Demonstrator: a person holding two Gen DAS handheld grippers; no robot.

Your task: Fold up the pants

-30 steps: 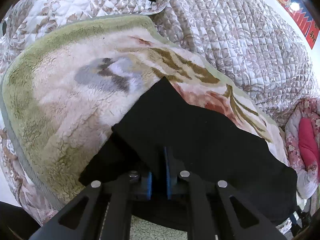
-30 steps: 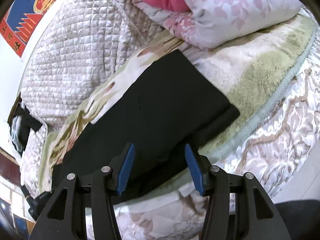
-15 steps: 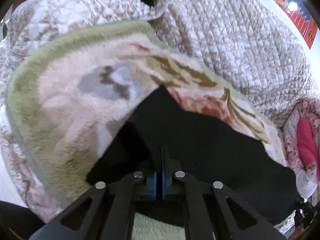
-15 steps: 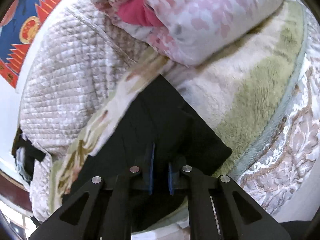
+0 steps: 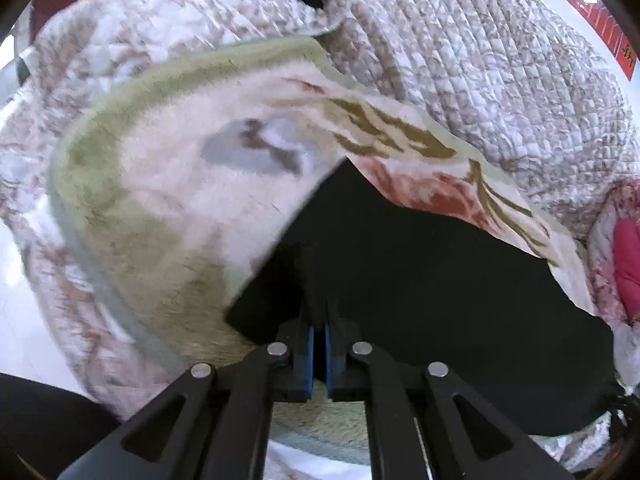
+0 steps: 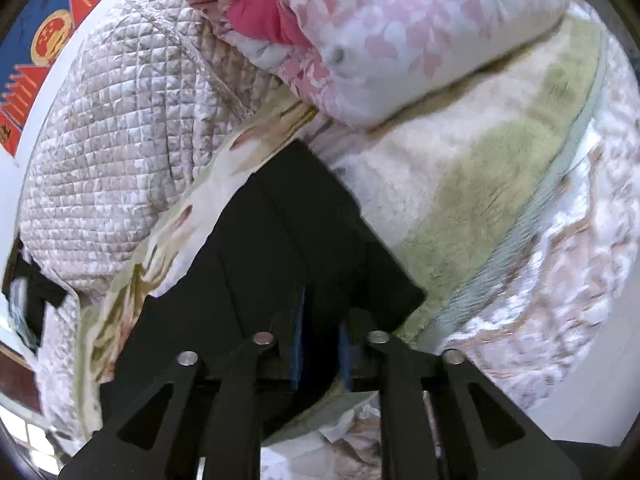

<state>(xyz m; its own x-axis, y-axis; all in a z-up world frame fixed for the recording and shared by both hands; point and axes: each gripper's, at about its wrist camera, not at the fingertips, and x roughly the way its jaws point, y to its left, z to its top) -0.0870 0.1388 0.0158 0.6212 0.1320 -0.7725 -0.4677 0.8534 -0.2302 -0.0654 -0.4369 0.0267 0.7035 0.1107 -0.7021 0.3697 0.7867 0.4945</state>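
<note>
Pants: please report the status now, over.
Left gripper shut on pants. Right gripper shut on pants. Pants lie on blanket. Nothing in the way.

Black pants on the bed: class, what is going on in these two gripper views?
A person with a gripper in each hand is folding black pants spread on a fleece blanket over a quilted bedspread. The left gripper is shut on the near edge of the cloth. The right gripper has closed on the other end, near a pink floral duvet. Both ends are pinched for the fold.

Black pants (image 5: 420, 272), folded flat on fleece blanket (image 5: 168, 200), near edge pinched.
</note>
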